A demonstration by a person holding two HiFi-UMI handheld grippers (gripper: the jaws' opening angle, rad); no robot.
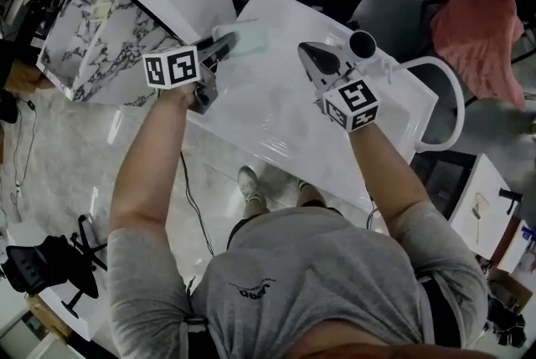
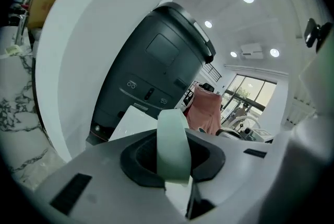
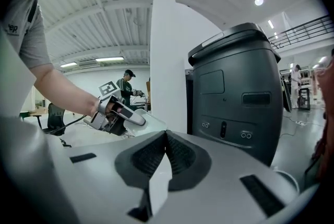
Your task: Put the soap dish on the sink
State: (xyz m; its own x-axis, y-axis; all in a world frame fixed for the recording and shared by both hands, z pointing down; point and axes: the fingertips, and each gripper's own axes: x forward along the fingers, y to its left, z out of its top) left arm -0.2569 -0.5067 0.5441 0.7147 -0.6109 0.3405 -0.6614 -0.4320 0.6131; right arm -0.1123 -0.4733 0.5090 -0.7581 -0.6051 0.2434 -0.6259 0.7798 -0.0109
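Left gripper (image 1: 224,45) pinches a pale green plastic soap dish (image 1: 249,38) above the far-left edge of the white marble counter (image 1: 268,119). Right gripper (image 1: 311,56) is pressed together and empty. This looks like the carrying stage; next, lower the dish and release it.

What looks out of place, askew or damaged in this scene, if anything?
Only the pale green soap dish stands out: it is turned on its edge, clamped between the jaws of the left gripper, above the white counter instead of lying flat on a surface. Nothing looks spilled or damaged.
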